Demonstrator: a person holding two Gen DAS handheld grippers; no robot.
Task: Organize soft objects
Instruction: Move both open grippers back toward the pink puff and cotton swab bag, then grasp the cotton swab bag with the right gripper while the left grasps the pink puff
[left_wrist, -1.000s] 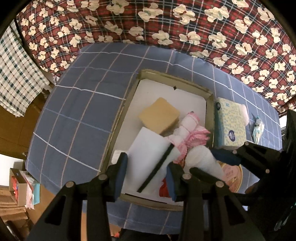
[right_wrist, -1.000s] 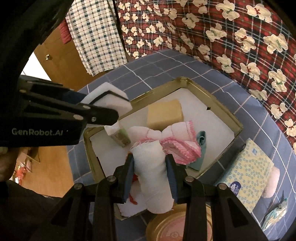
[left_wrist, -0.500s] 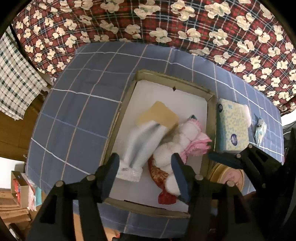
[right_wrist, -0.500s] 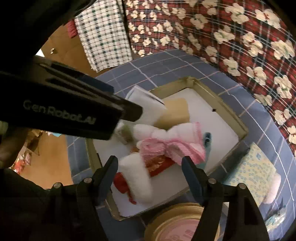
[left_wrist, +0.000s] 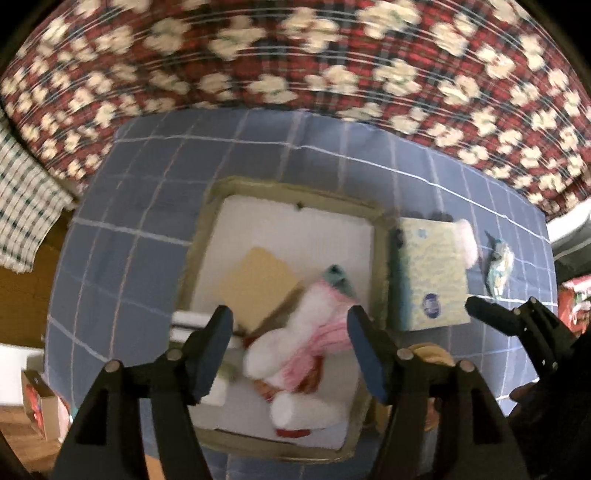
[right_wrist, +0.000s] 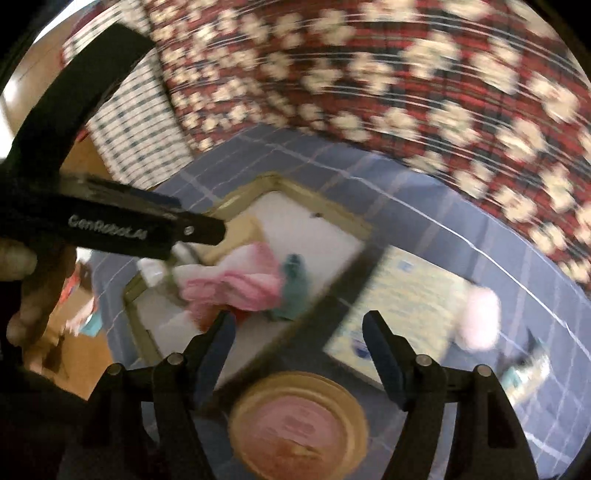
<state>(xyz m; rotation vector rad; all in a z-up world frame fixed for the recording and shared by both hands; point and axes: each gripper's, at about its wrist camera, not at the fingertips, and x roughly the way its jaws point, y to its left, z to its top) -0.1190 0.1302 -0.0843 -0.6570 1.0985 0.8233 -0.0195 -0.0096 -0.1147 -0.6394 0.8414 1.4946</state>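
Note:
A gold-rimmed tray (left_wrist: 295, 186) with a white floor holds the soft things. In it lie a tan sponge (left_wrist: 255, 284), a pink and white cloth bundle (left_wrist: 314, 325), a teal cloth (left_wrist: 338, 280), a white rolled towel (left_wrist: 306, 410) and a white sponge (left_wrist: 188, 321) by the left wall. My left gripper (left_wrist: 288, 317) hovers over the tray's near half, its jaws opening, and its pads press on nothing. My right gripper (right_wrist: 298, 321) stands open and empty above the tray's right rim (right_wrist: 295, 188) and a round tin lid (right_wrist: 295, 421). Both views are blurred.
A yellow-green tissue pack (left_wrist: 428, 273) lies right of the tray with a pink puff (left_wrist: 467, 240) behind it and a small wrapper (left_wrist: 498, 266) further right. Blue checked cloth covers the table, and a red floral fabric hangs behind. The left gripper's arm (right_wrist: 147, 229) crosses the right wrist view.
The left gripper let go of the white sponge and the right gripper let go of the white rolled towel. Both now lie in the tray. Both grippers opened and shifted right.

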